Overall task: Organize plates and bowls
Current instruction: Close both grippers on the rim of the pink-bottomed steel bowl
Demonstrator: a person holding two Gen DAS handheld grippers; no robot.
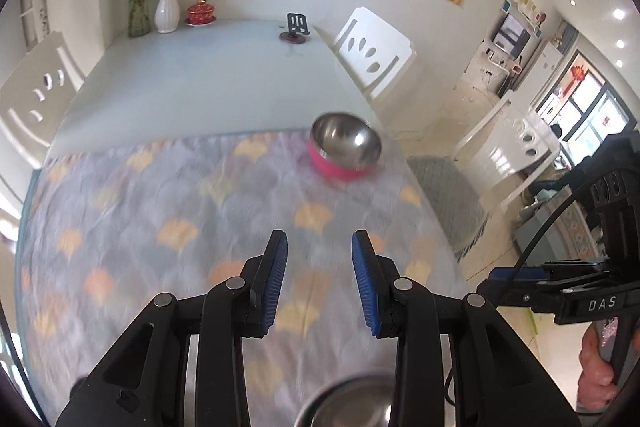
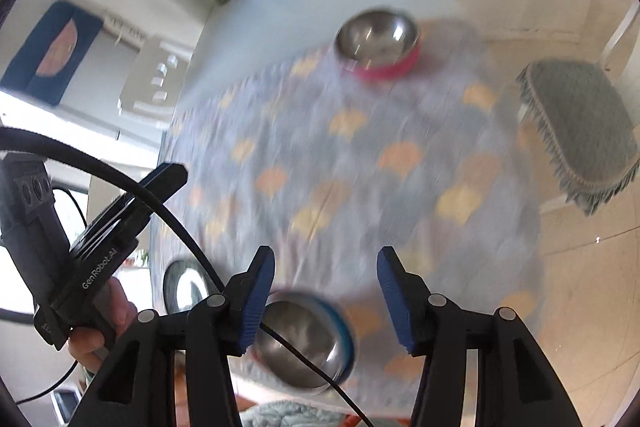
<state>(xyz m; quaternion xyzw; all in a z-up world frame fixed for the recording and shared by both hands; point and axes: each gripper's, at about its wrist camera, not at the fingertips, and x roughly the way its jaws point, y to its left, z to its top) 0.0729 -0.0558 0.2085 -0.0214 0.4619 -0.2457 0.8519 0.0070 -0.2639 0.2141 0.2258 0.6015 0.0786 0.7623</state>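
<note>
A steel bowl with a pink outside (image 1: 345, 146) (image 2: 378, 45) stands upright at the far right edge of the patterned cloth (image 1: 160, 207). Below my right gripper (image 2: 326, 259), a steel bowl with a blue outside (image 2: 304, 343) rests near the cloth's near edge; the jaws hang open above it, holding nothing. A shiny round dish (image 2: 184, 287) lies to its left, blurred. My left gripper (image 1: 320, 243) hovers open over the cloth, empty, with a steel rim (image 1: 348, 403) showing under it at the bottom edge. Each gripper is held by a hand (image 2: 100, 331).
Beyond the cloth the bare pale table (image 1: 208, 75) carries a white vase of flowers (image 1: 167, 11), a glass vase (image 1: 139, 7), a red lidded cup (image 1: 201, 13) and a dark phone stand (image 1: 298, 29). White chairs (image 1: 374, 51) and a grey cushioned stool (image 2: 580, 131) flank the table.
</note>
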